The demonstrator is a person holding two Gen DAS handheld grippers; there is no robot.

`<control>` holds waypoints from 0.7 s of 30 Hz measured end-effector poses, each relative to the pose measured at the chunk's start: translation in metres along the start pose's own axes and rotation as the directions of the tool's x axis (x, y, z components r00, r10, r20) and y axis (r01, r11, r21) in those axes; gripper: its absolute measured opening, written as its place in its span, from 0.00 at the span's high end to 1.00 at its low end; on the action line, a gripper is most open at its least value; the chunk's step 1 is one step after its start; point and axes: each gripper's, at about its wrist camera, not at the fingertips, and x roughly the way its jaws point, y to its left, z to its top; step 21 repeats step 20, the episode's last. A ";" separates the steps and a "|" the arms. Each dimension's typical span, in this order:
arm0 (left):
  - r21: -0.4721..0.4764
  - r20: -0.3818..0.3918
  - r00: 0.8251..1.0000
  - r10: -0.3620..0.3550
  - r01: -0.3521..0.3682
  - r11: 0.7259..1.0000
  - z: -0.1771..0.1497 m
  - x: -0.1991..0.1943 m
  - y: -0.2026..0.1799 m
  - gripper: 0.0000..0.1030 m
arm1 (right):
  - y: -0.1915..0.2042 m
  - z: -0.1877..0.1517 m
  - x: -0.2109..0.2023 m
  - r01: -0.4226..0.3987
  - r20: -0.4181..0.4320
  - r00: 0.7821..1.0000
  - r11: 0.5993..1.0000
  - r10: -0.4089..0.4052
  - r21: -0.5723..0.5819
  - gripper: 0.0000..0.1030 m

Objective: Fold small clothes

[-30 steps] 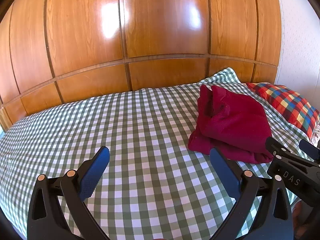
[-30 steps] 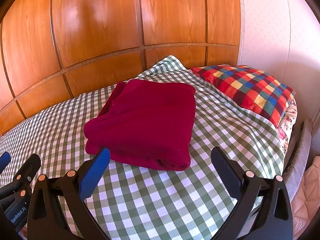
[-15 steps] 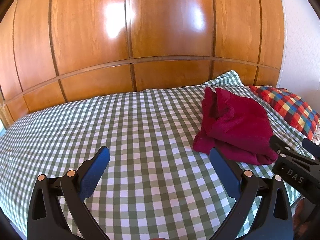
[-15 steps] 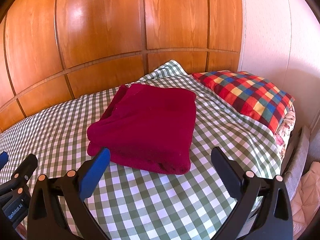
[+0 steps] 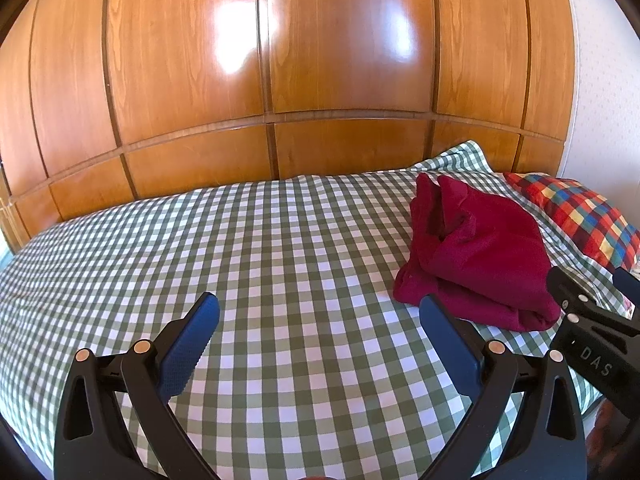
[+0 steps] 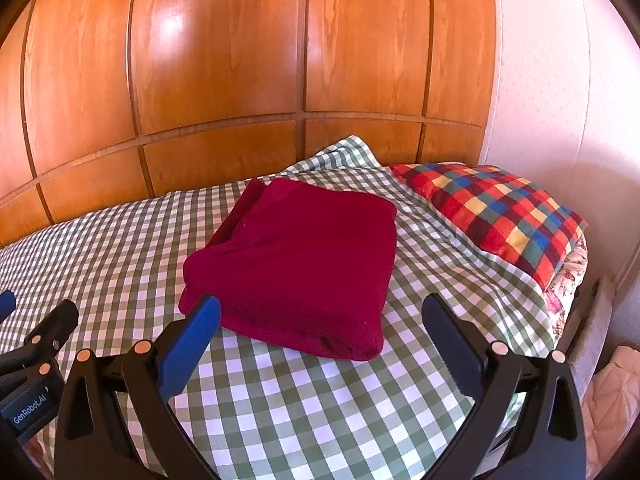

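From the left wrist, the left gripper point(image 5: 318, 312) hangs above the checked bed point(image 5: 256, 248) with its jaws wide apart and nothing between them. The red garment point(image 5: 480, 252) lies folded to the right, near the patchwork pillow point(image 5: 580, 216), its open layered side facing this camera. The right gripper point(image 5: 588, 300) pokes in at the right edge, just beside the bundle. The fold looks finished, so the sound move is to draw both grippers straight off without snagging the loose left flaps. Compared with a second ago, the garment sits a little farther away and the wooden headboard point(image 5: 320, 60) fills more of the view: the gripper has backed off.

From the right wrist, the right gripper point(image 6: 320, 316) is spread wide and empty, the garment point(image 6: 304, 264) lying square between and beyond its fingers, untouched. The left gripper point(image 6: 38, 336) shows at lower left. Here too the bundle has drawn slightly away since the earlier frame; its shape is unchanged.
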 end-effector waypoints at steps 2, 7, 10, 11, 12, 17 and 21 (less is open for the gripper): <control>-0.003 -0.007 1.000 -0.008 0.008 1.000 0.000 0.001 0.002 0.04 | 0.002 -0.001 0.002 -0.004 -0.006 1.000 1.000 0.004 -0.003 0.02; -0.003 -0.012 1.000 -0.011 0.010 1.000 0.000 0.003 0.004 0.04 | 0.004 -0.002 0.005 -0.010 -0.015 1.000 1.000 0.010 -0.007 0.02; 0.007 -0.007 1.000 0.000 0.000 1.000 -0.002 0.004 0.005 0.05 | 0.006 -0.003 0.008 -0.008 -0.016 1.000 1.000 0.008 -0.017 0.02; 0.011 -0.013 1.000 -0.009 0.009 1.000 -0.002 0.005 0.005 0.05 | 0.006 -0.004 0.009 -0.012 -0.022 1.000 1.000 0.011 -0.017 0.02; 0.012 -0.020 1.000 -0.014 0.014 1.000 -0.002 0.006 0.005 0.05 | 0.006 -0.004 0.010 -0.013 -0.025 1.000 1.000 0.013 -0.016 0.02; -0.002 -0.041 0.999 -0.017 0.017 1.000 -0.004 0.010 0.007 0.04 | 0.007 -0.005 0.015 -0.014 -0.036 0.999 1.000 0.014 -0.016 0.02; -0.017 -0.060 0.998 -0.021 0.020 1.000 -0.005 0.014 0.010 0.04 | 0.006 -0.004 0.017 -0.016 -0.044 0.999 1.000 0.015 -0.013 0.02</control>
